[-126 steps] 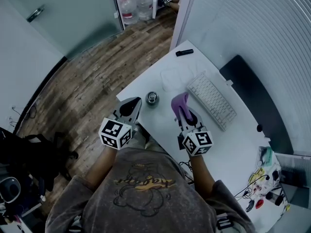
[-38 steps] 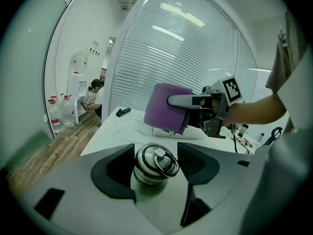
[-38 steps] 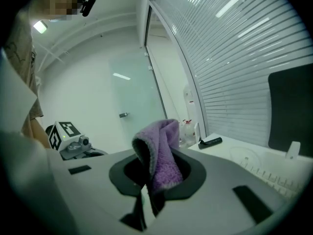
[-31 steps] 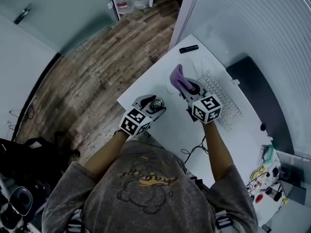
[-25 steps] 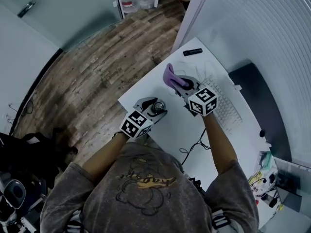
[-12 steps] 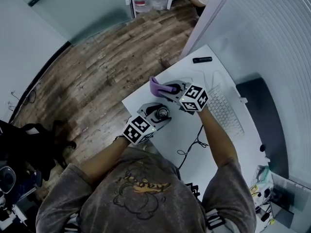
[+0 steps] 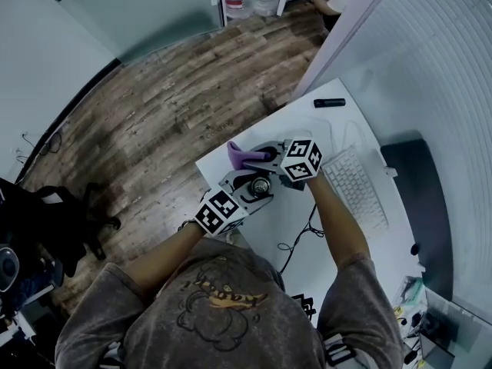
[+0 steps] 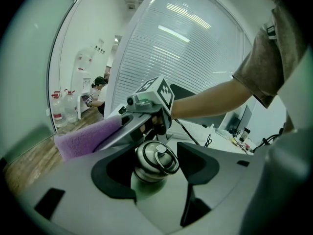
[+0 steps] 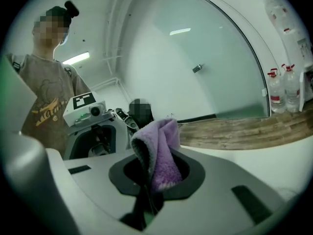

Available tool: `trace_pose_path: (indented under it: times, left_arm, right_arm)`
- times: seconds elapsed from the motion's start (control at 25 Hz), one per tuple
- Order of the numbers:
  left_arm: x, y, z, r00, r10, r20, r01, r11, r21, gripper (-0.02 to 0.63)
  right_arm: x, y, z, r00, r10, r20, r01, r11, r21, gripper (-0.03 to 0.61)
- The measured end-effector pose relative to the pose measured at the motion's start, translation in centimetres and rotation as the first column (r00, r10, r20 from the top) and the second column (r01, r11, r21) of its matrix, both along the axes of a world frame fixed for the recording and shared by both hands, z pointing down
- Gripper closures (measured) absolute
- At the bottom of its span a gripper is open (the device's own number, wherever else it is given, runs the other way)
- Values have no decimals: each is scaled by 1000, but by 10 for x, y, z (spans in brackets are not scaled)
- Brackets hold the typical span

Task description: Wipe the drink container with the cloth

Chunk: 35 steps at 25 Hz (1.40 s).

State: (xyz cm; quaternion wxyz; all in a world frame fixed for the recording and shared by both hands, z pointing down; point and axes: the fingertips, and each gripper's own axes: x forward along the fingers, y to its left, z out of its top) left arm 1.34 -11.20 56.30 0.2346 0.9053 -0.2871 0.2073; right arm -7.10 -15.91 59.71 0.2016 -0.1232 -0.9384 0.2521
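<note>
Left gripper (image 8: 157,169): jaws apart, steel flask (image 8: 155,159) upright between them, ring lid on top. A gap shows on the flask's right side; its left side sits close to the jaw, contact unclear. Just behind the flask, the right gripper (image 8: 120,125) clamps a purple cloth (image 8: 85,140), which sticks out up-left of the flask. White tabletop (image 8: 215,131) behind-right of the flask. Water bottles (image 8: 62,112) stand far left of the flask, on wood floor (image 8: 29,163).
</note>
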Motion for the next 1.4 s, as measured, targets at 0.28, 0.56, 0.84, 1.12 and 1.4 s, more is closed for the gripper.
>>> trace_pose_path:
  times: [0.28,0.56,0.84,1.12,1.4]
  left_arm:
    - [-1,0,0,1000,-8,-3,8,1000,-9,334]
    - [-2,1,2,1000,-23,-17,23,1000,-8,334]
    - [-4,3,1,1000,-9,-11,9,1000,-4,334]
    - [-5,1,4,1000,-12,-12,12,1000,5,334]
    - [-3,1,3,1000,-7,-12,7,1000,2,334]
  right_arm:
    - [-9,7,6,998,-66,13,67,995,-73,526]
    - [-10,12,10,996,-87,22,89,980,-176,528]
    - [-10,13,11,998,-69,6,69,981,-181,528]
    - [1,13,16,999,-34,-26,30,986,-164,528]
    - [13,10,13,999,19,-39,-26,985,-173,528]
